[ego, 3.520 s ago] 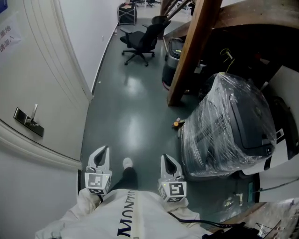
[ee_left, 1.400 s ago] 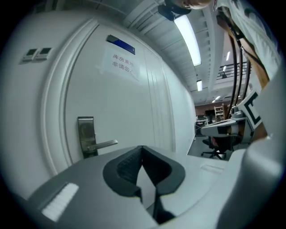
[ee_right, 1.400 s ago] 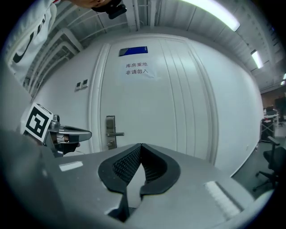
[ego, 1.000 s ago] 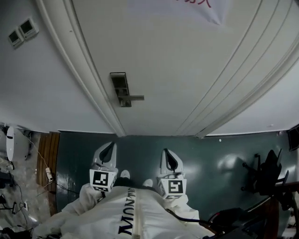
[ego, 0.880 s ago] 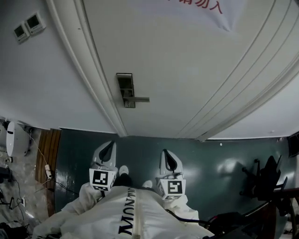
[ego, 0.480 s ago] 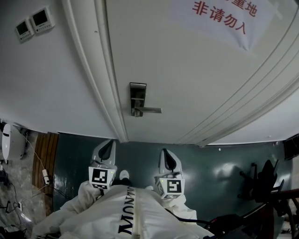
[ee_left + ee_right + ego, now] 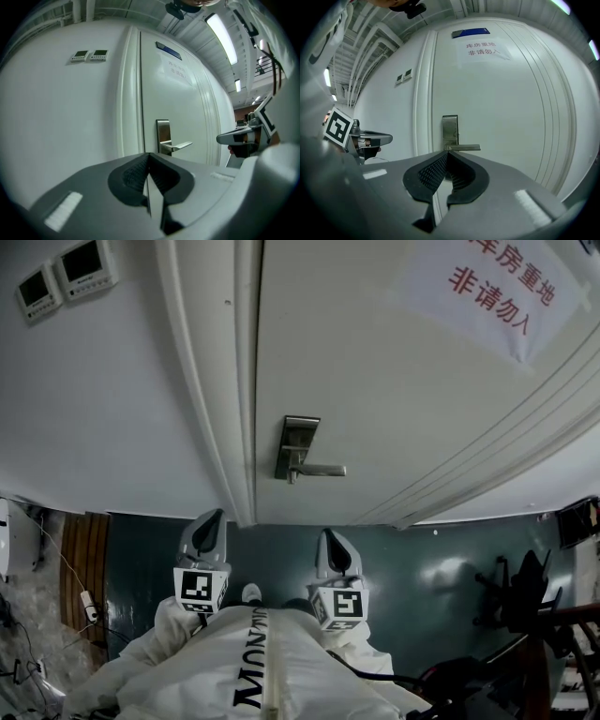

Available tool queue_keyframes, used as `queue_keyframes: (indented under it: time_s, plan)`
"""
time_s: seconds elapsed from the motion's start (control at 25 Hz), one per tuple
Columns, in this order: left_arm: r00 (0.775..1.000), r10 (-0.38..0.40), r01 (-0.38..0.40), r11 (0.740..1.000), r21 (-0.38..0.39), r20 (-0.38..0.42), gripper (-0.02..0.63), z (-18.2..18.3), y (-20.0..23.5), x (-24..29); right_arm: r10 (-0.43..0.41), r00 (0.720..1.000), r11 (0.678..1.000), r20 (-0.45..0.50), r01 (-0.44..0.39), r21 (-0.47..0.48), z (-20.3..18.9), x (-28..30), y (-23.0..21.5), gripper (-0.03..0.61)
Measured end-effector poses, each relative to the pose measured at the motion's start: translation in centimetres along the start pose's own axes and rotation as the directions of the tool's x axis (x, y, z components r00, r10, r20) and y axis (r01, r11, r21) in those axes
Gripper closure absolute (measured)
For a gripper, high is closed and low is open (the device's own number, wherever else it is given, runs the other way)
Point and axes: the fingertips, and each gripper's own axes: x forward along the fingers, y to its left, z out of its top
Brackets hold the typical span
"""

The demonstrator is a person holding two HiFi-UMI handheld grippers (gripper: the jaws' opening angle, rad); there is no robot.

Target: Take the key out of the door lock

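Approach: left gripper [image 7: 210, 524] and right gripper [image 7: 332, 546], both closed and empty, face the lock plate [image 7: 298, 446]; next, 1 must open for the key.

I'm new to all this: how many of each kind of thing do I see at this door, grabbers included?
Grippers: 2 (left gripper, right gripper)
Wall panels: 2
Door: 1
Door lock with handle: 1
Paper sign: 1
Total: 7

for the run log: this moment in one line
left gripper: shut, empty | right gripper: shut, empty | door lock: ahead, untouched | key: not visible
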Motion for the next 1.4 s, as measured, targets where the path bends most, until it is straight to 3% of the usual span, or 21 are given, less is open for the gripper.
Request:
queue_keyframes:
  time_s: [0.36, 0.6, 0.72, 0.8, 0.84, 1.0, 1.12, 1.4]
  plan:
    - [0.999, 0.031, -0.031, 0.999, -0.011, -0.012, 0.614, -0.9, 1.8, 1.2, 0.014, 0.999, 0.999, -0.039, -0.012, 0.049, -1.2, 2.9, 0.0, 0.577]
    - [1.000, 0.021, -0.021, 1.000, -0.004, -0.018, 0.614, -1.0, 1.7, 1.8, 0.076, 0.994, 0.983, -0.081, -0.061, 0.172, -2.9, 4.4, 0.2, 0.545]
    - [1.000, 0.016, -0.016, 1.000, -0.001, -0.022, 0.614, -1.2, 1.6, 1.9, 0.111, 0.990, 0.954, -0.082, -0.084, 0.286, -3.6, 5.2, 0.2, 0.528]
    - [1.000, 0.016, -0.016, 1.000, 0.003, -0.024, 0.614, -1.2, 1.6, 1.9, 0.157, 0.985, 0.897, -0.066, -0.114, 0.428, -4.1, 5.8, 0.2, 0.489]
    - [1.000, 0.017, -0.017, 1.000, 0.005, -0.027, 0.614, -1.2, 1.6, 1.8, 0.181, 0.982, 0.851, -0.050, -0.131, 0.508, -4.3, 6.2, 0.2, 0.463]
    - [0.999, 0.019, -0.018, 1.000, 0.009, -0.036, 0.614, -1.2, 1.9, 1.5, 0.248, 0.968, 0.598, 0.040, -0.185, 0.779, -5.2, 7.8, 0.0, 0.409]
    - [0.999, 0.024, -0.023, 1.000, 0.016, -0.044, 0.614, -1.4, 2.4, 1.3, 0.252, 0.964, 0.426, 0.081, -0.186, 0.885, -6.0, 8.9, -0.4, 0.403]
    - [0.997, 0.029, -0.026, 0.999, 0.040, -0.068, 0.614, -1.8, 3.1, 0.4, 0.247, 0.956, 0.208, 0.161, -0.215, 0.954, -7.9, 11.6, -1.0, 0.409]
